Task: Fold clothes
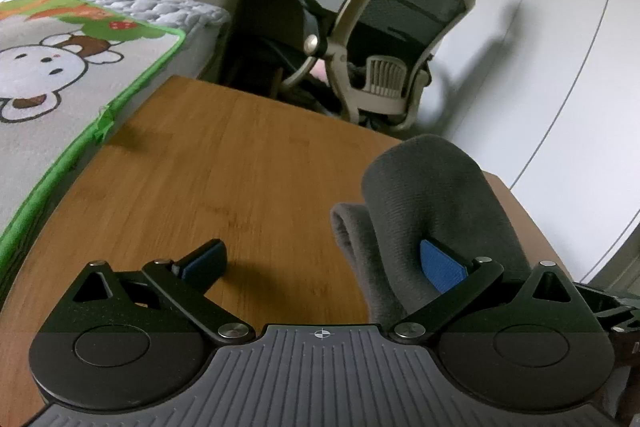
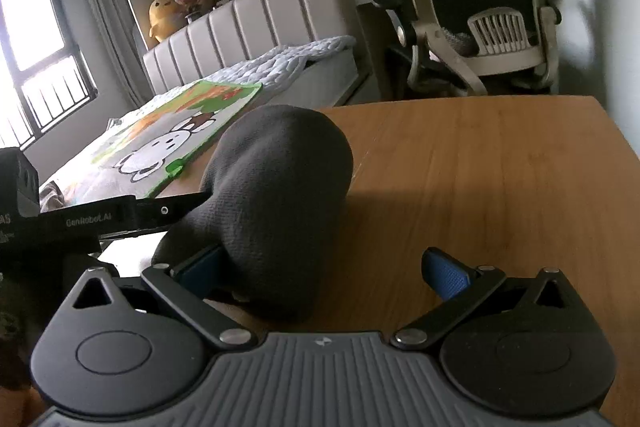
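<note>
A dark grey folded garment (image 1: 424, 203) lies bunched on the wooden table (image 1: 224, 163). My left gripper (image 1: 324, 259) is open; the cloth drapes against its right blue pad (image 1: 440, 267), its left finger (image 1: 204, 259) is free over the wood. In the right wrist view the same garment (image 2: 276, 187) bulges up beside my open right gripper (image 2: 324, 267); its left finger (image 2: 200, 267) touches the cloth, its right pad (image 2: 448, 275) is free. The left gripper body (image 2: 92, 219) shows at the left, behind the cloth.
A bed with a cartoon blanket (image 1: 52, 75) borders the table's left side. An office chair (image 1: 392, 39) stands beyond the table's far edge, by a desk. A white wall (image 1: 560, 27) is at the right.
</note>
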Demonstrator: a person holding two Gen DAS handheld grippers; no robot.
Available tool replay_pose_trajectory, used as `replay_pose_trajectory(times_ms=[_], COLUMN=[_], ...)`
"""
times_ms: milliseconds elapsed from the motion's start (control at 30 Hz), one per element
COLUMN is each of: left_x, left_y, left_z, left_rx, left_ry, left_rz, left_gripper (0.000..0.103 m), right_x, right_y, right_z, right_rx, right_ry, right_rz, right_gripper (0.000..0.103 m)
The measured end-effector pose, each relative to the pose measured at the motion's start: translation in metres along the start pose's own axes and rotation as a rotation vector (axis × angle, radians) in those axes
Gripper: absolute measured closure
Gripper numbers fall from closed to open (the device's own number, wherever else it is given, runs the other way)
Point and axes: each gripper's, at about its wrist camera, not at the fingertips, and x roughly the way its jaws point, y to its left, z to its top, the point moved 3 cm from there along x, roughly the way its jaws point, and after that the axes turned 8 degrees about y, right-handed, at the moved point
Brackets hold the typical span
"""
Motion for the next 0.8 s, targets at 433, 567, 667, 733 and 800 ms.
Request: replay_pose_trajectory(times_ms=[433, 567, 667, 733, 800], left_x=[0.000, 0.000, 0.000, 0.000, 0.000], left_y=[0.000, 0.000, -0.001, -0.001, 0.000], left_z=[-0.001, 0.000, 0.000, 0.000, 0.000], left_rx=[-0.002, -0.001, 0.001, 0.004, 0.012], left_ry=[-0.001, -0.001, 0.000, 0.002, 0.007], left_rz=[-0.003, -0.002, 0.000, 0.000, -0.002], left_gripper=[0.000, 0.000, 0.000, 0.000, 0.000], right_x=[-0.001, -0.012, -0.021, -0.021, -0.012], right_y=[-0.008, -0.010, -0.007, -0.005, -0.004], right_z=[0.002, 0.004, 0.018, 0.036, 0.056], right_rx=[0.027, 0.042, 0.037, 0.018, -0.002], right_ry=[-0.016, -0.064, -0.101, -0.124, -0.132], right_rz=[0.026, 0.061, 0.089, 0.030, -0.044], right_gripper=[0.000, 0.000, 0.000, 0.000, 0.000])
